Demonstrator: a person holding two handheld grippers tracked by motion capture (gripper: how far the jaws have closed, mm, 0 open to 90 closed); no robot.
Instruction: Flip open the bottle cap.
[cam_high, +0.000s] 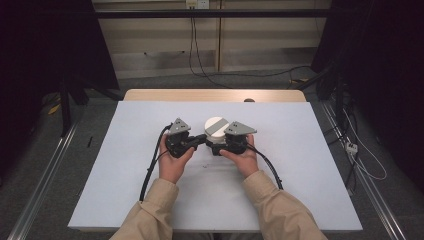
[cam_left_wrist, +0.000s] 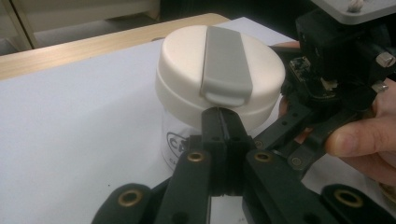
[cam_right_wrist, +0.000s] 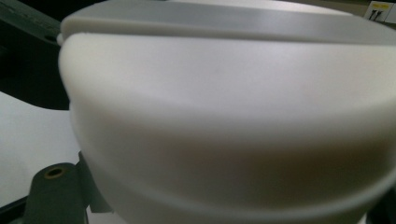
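A clear jar with a white lid stands mid-table on the white mat. A grey strap runs across the lid and ends in a tab facing my left gripper. My left gripper is shut, its joined tips touching the lid's rim just under that tab; in the high view the left gripper reaches in from the left. My right gripper comes from the right, its jaws spread around the jar body below the lid. One of its fingers shows at lower left; the contact itself is hidden.
The white mat covers the table, and a strip of wood shows at the far edge. Black cables trail back from both grippers toward the person. Floor rails and cords lie off both sides.
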